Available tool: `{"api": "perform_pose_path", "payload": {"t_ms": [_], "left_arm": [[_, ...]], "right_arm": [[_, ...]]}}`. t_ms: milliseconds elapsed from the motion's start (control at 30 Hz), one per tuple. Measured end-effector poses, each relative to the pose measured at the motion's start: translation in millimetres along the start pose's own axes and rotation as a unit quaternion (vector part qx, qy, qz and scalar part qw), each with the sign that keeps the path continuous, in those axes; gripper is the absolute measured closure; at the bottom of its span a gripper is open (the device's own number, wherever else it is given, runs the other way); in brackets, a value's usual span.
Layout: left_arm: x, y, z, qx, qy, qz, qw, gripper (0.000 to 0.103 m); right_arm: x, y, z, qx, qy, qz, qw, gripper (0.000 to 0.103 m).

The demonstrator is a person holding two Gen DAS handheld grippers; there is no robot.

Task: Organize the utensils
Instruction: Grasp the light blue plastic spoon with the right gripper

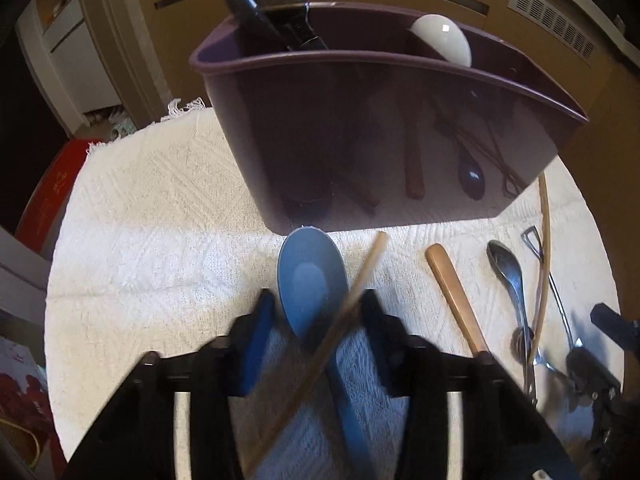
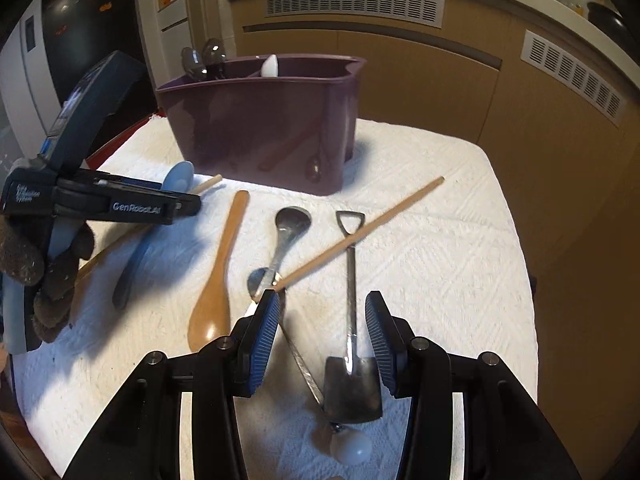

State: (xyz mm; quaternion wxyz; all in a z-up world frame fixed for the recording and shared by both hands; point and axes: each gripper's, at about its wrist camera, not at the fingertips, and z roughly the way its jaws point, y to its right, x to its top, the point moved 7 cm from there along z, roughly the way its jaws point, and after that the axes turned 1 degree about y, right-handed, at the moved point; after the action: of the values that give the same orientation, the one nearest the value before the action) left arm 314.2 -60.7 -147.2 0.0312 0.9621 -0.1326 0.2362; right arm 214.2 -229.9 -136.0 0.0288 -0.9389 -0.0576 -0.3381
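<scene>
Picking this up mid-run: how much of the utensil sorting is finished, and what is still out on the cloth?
Done: two dark ladles and a white spoon stand in the purple plastic caddy. In hand: the left tool straddles the blue plastic spoon and a crossing chopstick; a firm grip is unclear. Left: wooden spoon, steel spoon, shovel-shaped steel spoon between the open right tool, second chopstick.

A blue spoon (image 1: 310,280), crossed by a chopstick (image 1: 356,300), is laid before the purple holder (image 1: 380,140) on the white cloth.
</scene>
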Motion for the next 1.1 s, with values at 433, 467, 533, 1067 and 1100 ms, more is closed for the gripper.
{"api": "perform_pose_path", "payload": {"t_ms": [433,467,533,1067,1100], "left_arm": [[-71,-10,-60,-0.073,0.001,-0.025,0.9970,0.076],[-75,-10,-60,-0.085,-0.004,-0.027,0.9960,0.076],[-87,-7,-61,-0.099,-0.015,-0.022,0.9947,0.076],[-132,-75,-103,-0.064,0.020,-0.067,0.9955,0.052],[-133,-81,-106,-0.060,0.023,-0.073,0.9952,0.051]], "right_arm": [[1,-18,-4,0.021,-0.003,-0.008,1.000,0.057],[2,-25,-5,0.024,-0.003,-0.016,1.000,0.057],[3,-39,-4,0.031,-0.004,-0.030,0.999,0.057],[11,-162,19,0.158,-0.066,-0.043,0.984,0.057],[11,-168,24,0.160,-0.071,-0.036,0.984,0.057]]}}
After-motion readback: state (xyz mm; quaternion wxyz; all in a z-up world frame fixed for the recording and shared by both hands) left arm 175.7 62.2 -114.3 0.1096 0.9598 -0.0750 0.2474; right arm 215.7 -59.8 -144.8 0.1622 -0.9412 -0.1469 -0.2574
